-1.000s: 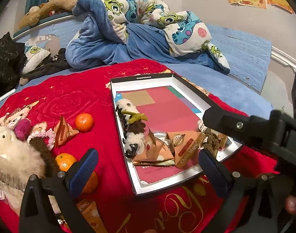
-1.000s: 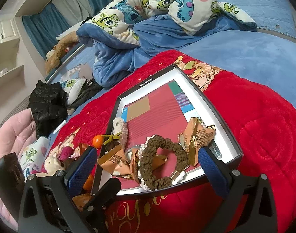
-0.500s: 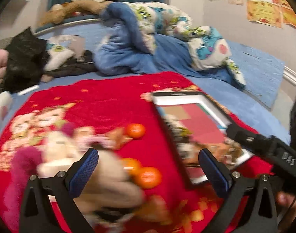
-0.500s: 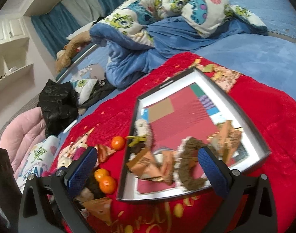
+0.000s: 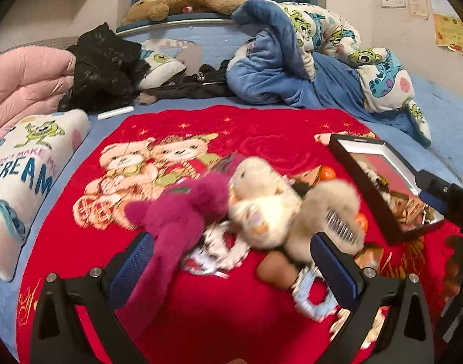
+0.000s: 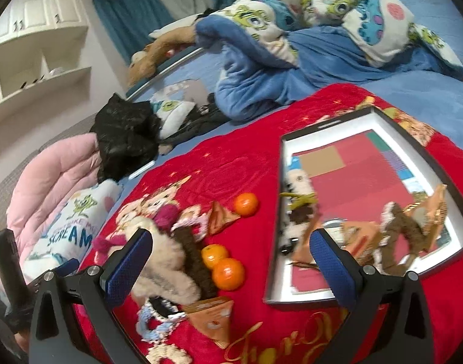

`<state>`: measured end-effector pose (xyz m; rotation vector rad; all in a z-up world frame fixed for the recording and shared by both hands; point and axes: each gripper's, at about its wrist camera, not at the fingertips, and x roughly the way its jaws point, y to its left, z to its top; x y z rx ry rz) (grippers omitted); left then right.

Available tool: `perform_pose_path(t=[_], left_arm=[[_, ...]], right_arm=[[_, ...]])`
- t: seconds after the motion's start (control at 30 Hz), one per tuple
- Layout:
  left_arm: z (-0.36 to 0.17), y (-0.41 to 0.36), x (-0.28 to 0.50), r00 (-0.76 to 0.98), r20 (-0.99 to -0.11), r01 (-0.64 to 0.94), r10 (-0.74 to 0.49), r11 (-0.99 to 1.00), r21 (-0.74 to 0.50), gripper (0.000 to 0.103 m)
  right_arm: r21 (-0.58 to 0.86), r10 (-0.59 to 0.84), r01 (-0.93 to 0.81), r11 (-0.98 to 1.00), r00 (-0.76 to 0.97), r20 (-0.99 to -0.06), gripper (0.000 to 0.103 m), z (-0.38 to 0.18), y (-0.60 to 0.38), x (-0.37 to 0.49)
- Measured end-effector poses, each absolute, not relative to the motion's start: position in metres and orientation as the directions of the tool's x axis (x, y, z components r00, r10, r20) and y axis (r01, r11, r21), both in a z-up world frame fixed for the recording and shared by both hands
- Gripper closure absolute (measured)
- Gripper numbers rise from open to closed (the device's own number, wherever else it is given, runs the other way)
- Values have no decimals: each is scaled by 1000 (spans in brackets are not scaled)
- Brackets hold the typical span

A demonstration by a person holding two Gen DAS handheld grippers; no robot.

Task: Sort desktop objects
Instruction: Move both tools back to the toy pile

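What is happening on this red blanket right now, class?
A person with two handheld grippers is sorting small things into a tray. Both grippers are open and empty. The left gripper points at the plush toys outside the tray. The right gripper hovers above the oranges. Snack packets and knitted pieces already lie in the tray.

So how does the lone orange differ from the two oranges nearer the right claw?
The lone orange sits apart on the red blanket, next to a triangular snack packet; the two oranges touch each other. The lone one lies farther from the right claw; the pair lies between its open fingers, against the plush toys. All three are outside the tray, similar in size and colour.
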<state>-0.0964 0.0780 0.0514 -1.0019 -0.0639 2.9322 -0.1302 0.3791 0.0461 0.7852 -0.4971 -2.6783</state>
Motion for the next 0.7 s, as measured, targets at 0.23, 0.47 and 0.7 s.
perform_pose_path(t=[0.23, 0.47, 0.7], left_arm=[[36, 86, -94, -768, -632, -67, 104, -994, -81, 0], [16, 118, -93, -739, -663, -125, 118, -991, -36, 0], [-2, 128, -97, -707, -699, -128, 104, -992, -19, 0]], right_arm=[[337, -382, 237, -911, -791, -477, 0, 41, 342, -117], [314, -393, 259, -914, -762, -515, 0, 30, 329, -116], [310, -400, 265, -913, -735, -548, 0, 18, 329, -111]])
